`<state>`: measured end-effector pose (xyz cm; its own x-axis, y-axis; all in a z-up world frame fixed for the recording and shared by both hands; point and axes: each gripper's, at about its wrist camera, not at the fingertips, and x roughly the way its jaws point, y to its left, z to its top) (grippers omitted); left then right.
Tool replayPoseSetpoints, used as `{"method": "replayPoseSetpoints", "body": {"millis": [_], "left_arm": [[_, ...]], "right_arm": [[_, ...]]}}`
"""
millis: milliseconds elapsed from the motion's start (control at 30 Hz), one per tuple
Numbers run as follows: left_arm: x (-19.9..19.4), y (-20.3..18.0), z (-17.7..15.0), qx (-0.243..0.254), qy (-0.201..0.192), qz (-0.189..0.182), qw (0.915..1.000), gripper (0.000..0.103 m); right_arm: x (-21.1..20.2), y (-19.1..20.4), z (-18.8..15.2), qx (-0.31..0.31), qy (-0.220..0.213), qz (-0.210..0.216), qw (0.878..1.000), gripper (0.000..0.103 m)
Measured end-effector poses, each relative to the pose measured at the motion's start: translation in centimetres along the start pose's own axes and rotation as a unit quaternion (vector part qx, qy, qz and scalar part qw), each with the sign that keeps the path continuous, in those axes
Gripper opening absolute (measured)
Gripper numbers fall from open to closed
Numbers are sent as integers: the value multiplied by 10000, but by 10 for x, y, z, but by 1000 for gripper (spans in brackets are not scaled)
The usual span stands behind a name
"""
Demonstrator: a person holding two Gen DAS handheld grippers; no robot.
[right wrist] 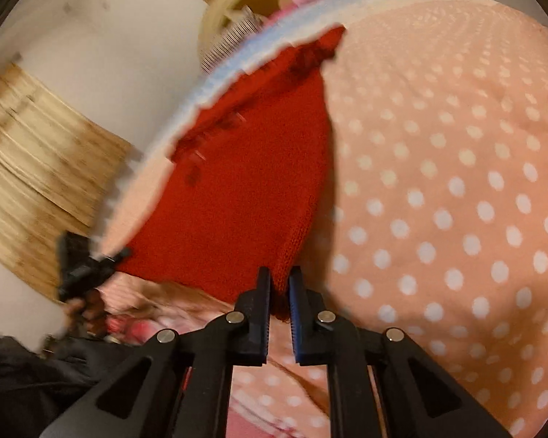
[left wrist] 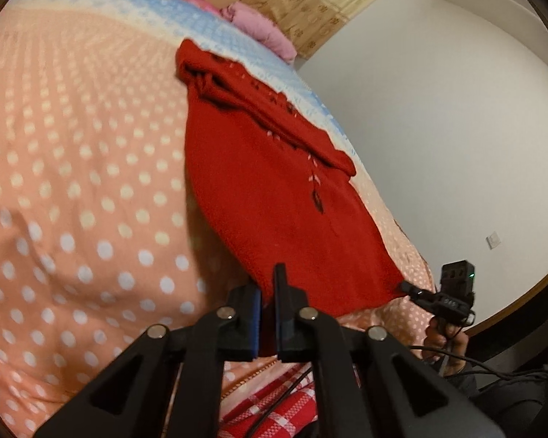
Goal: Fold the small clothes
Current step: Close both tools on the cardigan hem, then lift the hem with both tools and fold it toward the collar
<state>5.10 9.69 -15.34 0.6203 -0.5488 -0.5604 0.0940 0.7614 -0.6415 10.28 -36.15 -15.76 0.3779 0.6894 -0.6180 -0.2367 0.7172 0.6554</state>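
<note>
With both near corners of the red sweater [left wrist: 281, 197] now pinched, the step in hand looks like the grasp that comes before a fold. It lies flat on the bed [left wrist: 73, 168], on a peach spotted cover, its hem toward the person and its collar end at the far side by the blue band of the cover. At the collar end the knit is bunched and dark-patterned; blur hides how the sleeves lie.

From the left wrist view, the left hand-held gripper [left wrist: 268, 284] stands narrow, its jaws closed on the hem at the near left corner, red cloth showing between the pads. In that same view the right hand-held gripper [left wrist: 407, 286] nips the other hem corner, at the sweater's right edge. Its own camera shows knit caught between nearly closed jaws, so it too holds the sweater.

My judgement: the next move calls for lifting both corners together and carrying the hem away toward the collar, keeping the two grippers level so the fold line falls straight across. Since the grip is on an edge only, a thin bite could slip from either pinch as the knit's weight comes on
</note>
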Motion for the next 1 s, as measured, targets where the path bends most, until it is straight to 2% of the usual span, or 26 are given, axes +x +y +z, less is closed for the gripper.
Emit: {"method": "replayPoseSetpoints", "body": {"millis": [133,200,300,400,633,1000], "left_arm": [[-1,-2,3,76,-56,-12,10000,5],[-1,-6,8,180,-94,79,9998,5],[-1,-12,16,404,-142,324,9986,5],[-1,-15,29,411,-215,386,9982,5],[3,-21,61,465,-411,263,9977,5],[12,-33,117,613,-644,425,9951,5]], "right_arm": [[-9,2,5,5,-249,157,9996,9],[-12,4,7,23,-363,299,9989,8],[-14,8,16,-35,-484,298,9984,8],[-16,10,31,-56,-636,290,9975,8],[-17,16,67,-46,-897,357,9953,8],[-31,40,131,-314,-1458,450,9878,7]]}}
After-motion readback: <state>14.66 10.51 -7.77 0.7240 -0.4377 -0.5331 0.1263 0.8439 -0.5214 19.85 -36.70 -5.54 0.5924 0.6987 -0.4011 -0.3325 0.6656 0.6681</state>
